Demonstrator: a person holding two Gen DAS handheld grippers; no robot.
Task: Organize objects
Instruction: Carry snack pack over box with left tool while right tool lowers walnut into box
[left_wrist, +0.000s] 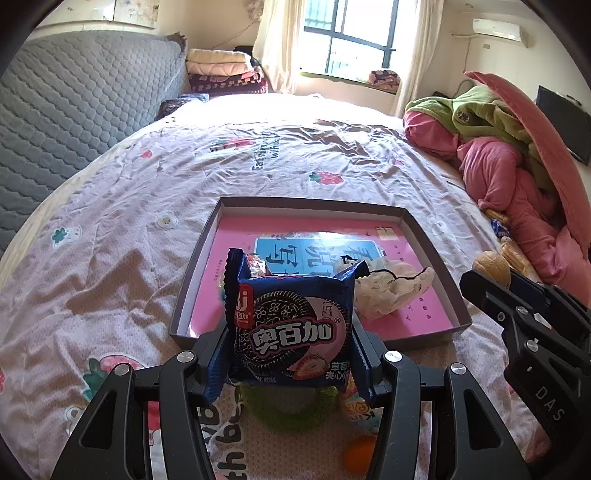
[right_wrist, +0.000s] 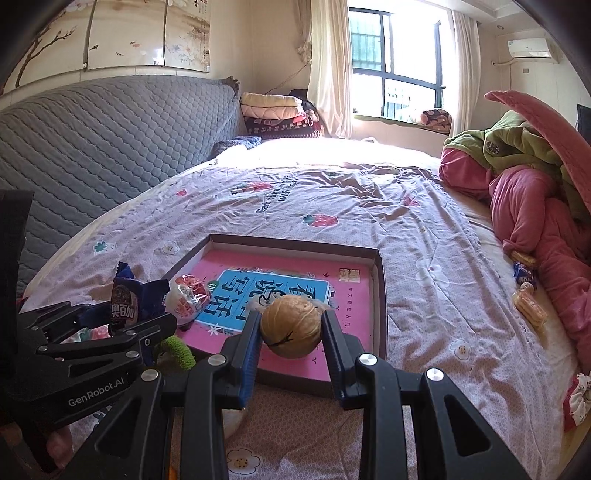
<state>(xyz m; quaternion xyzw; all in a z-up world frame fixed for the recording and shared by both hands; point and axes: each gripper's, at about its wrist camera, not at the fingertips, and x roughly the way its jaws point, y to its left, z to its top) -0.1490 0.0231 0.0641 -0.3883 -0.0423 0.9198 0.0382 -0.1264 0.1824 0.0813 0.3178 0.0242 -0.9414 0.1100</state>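
My left gripper (left_wrist: 291, 345) is shut on a blue cookie packet (left_wrist: 291, 321), held upright just before the near edge of a shallow dark tray (left_wrist: 317, 206) with a pink floor. In the tray lie a white frilly scrunchie (left_wrist: 391, 291) and a small red-and-white wrapped snack (right_wrist: 188, 299). My right gripper (right_wrist: 291, 321) is shut on a tan round ball (right_wrist: 290, 332) over the tray's near part. From the right wrist view the left gripper (right_wrist: 118, 314) with its packet (right_wrist: 125, 299) sits at the left.
A green hair ring (right_wrist: 179, 350) and an orange ball (left_wrist: 360, 456) lie on the bedsheet near the tray's front. Biscuit packs (right_wrist: 528, 310) and a small blue packet (right_wrist: 522, 273) rest beside piled pink and green bedding (right_wrist: 535, 206) on the right. A grey quilted headboard (right_wrist: 110, 147) stands at left.
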